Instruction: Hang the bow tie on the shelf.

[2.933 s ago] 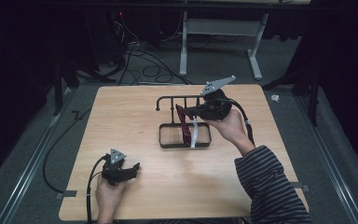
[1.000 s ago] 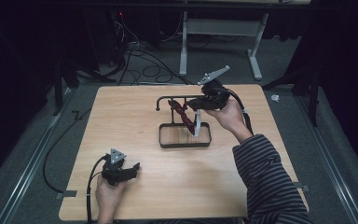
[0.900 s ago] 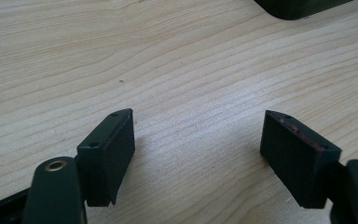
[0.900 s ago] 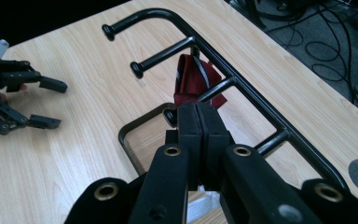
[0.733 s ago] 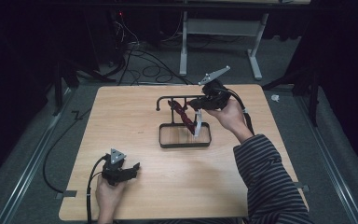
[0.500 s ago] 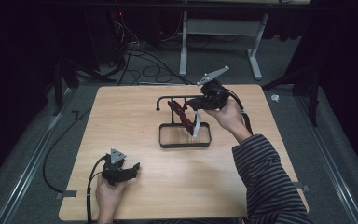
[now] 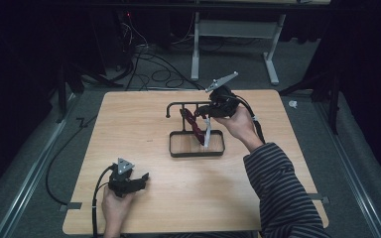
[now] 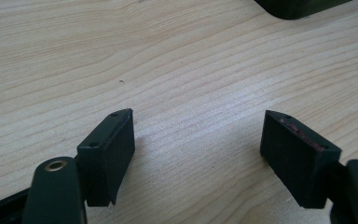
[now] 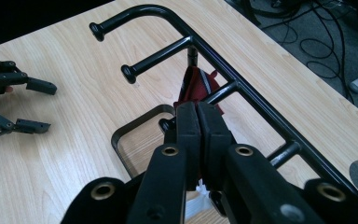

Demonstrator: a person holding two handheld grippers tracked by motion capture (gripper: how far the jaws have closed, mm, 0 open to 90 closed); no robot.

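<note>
Raised since the earliest high view: red item [image 7: 194, 125], formerly low in the rack's base, now hangs beside the top rail, carried up by the right gripper [image 7: 209, 110]; over the last second little further shift is apparent; judgement: the item is being hung on a peg of the rack, and the draping step is near but not yet complete.

Nearest: left gripper [image 7: 140, 179], held at the table's near left edge; jaws spread wide in the left gripper view, nothing between them, hard matt black pads [image 8: 109, 154] resting low over the bare table [image 8: 177, 60]; pale wood-grain laminate, smooth.

Middle: right gripper [image 9: 198, 122], jaws pressed together, pinching the red item [image 9: 196, 85]; soft, limp, fabric-like, dark red with a darker stripe; exact kind cannot be told; a white tag or strap [image 7: 207, 131] dangles beneath it toward the base.

Farther: rack [image 9: 242, 86]; black tubular metal, glossy, round-knobbed pegs projecting from a straight rail, looped rounded-rectangle base [image 7: 197, 152] flat on the table.

Beyond: grey floor, trailing cables [image 7: 144, 54], white desk legs [image 7: 273, 64].
</note>
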